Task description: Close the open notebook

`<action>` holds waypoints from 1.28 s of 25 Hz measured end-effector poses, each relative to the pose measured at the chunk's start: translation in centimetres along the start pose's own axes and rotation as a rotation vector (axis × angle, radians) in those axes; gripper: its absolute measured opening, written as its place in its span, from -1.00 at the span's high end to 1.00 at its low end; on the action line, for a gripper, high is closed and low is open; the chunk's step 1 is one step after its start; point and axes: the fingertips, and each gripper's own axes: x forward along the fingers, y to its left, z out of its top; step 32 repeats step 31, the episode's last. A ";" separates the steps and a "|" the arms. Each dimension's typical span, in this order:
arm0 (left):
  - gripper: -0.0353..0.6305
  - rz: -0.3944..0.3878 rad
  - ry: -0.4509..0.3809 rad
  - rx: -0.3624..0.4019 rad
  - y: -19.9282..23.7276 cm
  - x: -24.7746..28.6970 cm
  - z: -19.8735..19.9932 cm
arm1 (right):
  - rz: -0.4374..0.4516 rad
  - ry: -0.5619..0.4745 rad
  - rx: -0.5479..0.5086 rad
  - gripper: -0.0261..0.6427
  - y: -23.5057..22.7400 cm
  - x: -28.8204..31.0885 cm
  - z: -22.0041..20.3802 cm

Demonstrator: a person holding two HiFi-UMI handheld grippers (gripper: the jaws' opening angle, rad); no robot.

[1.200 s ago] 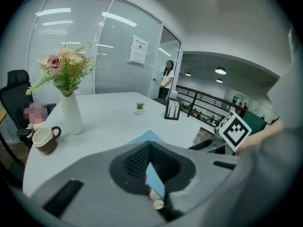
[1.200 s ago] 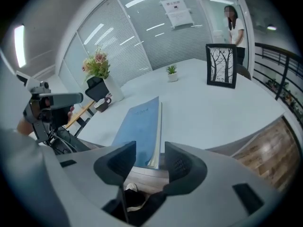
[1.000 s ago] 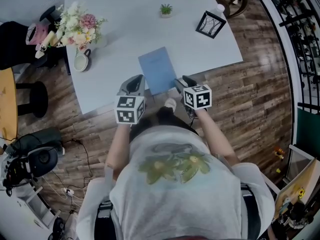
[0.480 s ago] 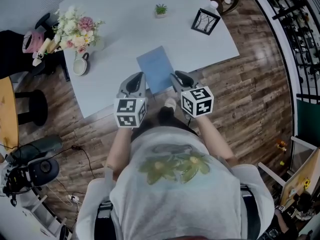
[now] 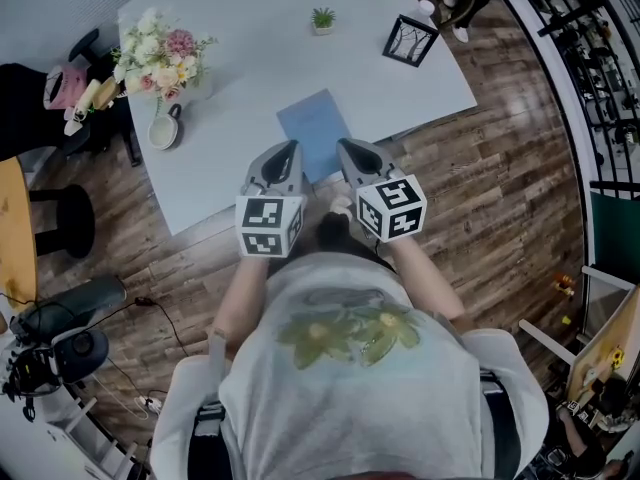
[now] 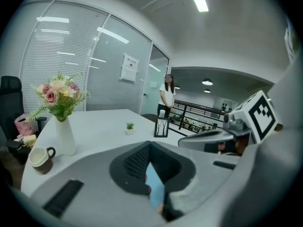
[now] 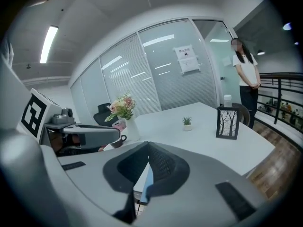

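Head view: right gripper (image 5: pixel 345 149) overlaps the notebook (image 5: pixel 313 126), seemingly closed.

Head view: overhead, looking steeply down from well above the white table (image 5: pixel 240 78) and wood floor (image 5: pixel 500 148).
Left gripper view: close behind its own jaws, facing across the table.
Right gripper view: likewise, from the right.
Shared: table, flowers (image 5: pixel 160 53), plant (image 5: pixel 322 18), picture frame (image 5: pixel 410 40), notebook (image 5: pixel 315 133).
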 end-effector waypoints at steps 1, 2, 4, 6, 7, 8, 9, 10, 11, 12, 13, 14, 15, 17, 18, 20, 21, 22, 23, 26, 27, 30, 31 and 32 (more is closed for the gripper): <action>0.88 -0.007 -0.003 0.000 -0.1 -0.1 0.1 | -0.004 -0.002 -0.007 0.87 0.2 -0.1 0.1; 0.89 -0.014 -0.004 0.000 -0.2 -0.2 0.2 | -0.007 -0.002 -0.013 0.87 0.4 -0.2 0.2; 0.89 -0.028 -0.007 0.003 -0.5 -0.3 0.2 | -0.013 0.003 -0.023 0.87 0.8 -0.4 0.2; 0.89 -0.040 -0.010 0.005 -0.6 -0.6 0.2 | -0.017 0.007 -0.028 0.87 1.2 -0.5 0.1; 0.88 -0.044 -0.011 0.005 -0.6 -0.8 0.2 | -0.019 0.006 -0.029 0.87 1.5 -0.6 0.1; 0.88 -0.049 -0.012 0.006 -0.6 -1.0 0.2 | -0.021 0.004 -0.029 0.87 1.7 -0.7 0.1; 0.88 -0.052 -0.013 0.006 -0.6 -1.2 0.2 | -0.022 0.002 -0.030 0.87 2.0 -0.8 0.1; 0.88 -0.055 -0.014 0.007 -0.5 -1.3 0.3 | -0.024 -0.001 -0.031 0.87 2.2 -0.9 0.2; 0.89 -0.058 -0.017 0.007 -0.5 -1.5 0.3 | -0.025 -0.003 -0.032 0.87 2.4 -1.0 0.3; 0.89 -0.060 -0.020 0.007 -0.4 -1.7 0.4 | -0.027 -0.005 -0.033 0.87 2.6 -1.1 0.4; 0.88 -0.062 -0.023 0.008 -0.3 -1.8 0.5 | -0.028 -0.006 -0.035 0.87 2.8 -1.1 0.5; 0.88 -0.064 -0.026 0.008 -0.3 -1.9 0.6 | -0.029 -0.008 -0.037 0.87 2.9 -1.2 0.6; 0.89 -0.066 -0.028 0.009 -0.2 -2.0 0.6 | -0.029 -0.010 -0.038 0.87 3.1 -1.3 0.7; 0.88 -0.071 -0.029 0.012 -0.3 -2.1 0.6 | -0.029 -0.015 -0.038 0.87 3.3 -1.5 0.7; 0.89 -0.073 -0.029 0.013 -0.4 -2.2 0.6 | -0.030 -0.016 -0.038 0.87 3.4 -1.5 0.7; 0.89 -0.078 -0.029 0.015 -0.4 -2.3 0.5 | -0.034 -0.018 -0.039 0.87 3.5 -1.5 0.7; 0.89 -0.080 -0.028 0.015 -0.3 -2.3 0.4 | -0.035 -0.018 -0.038 0.87 3.6 -1.5 0.7; 0.89 -0.082 -0.028 0.015 -0.2 -2.3 0.3 | -0.037 -0.018 -0.038 0.87 3.7 -1.4 0.7; 0.88 -0.083 -0.028 0.015 -0.2 -2.4 0.3 | -0.039 -0.018 -0.037 0.87 3.7 -1.4 0.6; 0.89 -0.085 -0.027 0.012 -0.1 -2.6 0.1 | -0.045 -0.017 -0.037 0.87 3.9 -1.4 0.5; 0.89 -0.085 -0.027 0.012 0.0 -2.8 0.1 | -0.048 -0.015 -0.039 0.87 4.0 -1.5 0.4; 0.88 -0.084 -0.028 0.010 0.1 -3.1 0.0 | -0.054 -0.009 -0.042 0.87 4.4 -1.4 0.2; 0.89 -0.084 -0.028 0.009 0.2 -3.1 0.0 | -0.056 -0.007 -0.043 0.87 4.5 -1.4 0.1; 0.89 -0.084 -0.028 0.009 0.2 -3.1 0.0 | -0.056 -0.007 -0.043 0.87 4.5 -1.4 0.1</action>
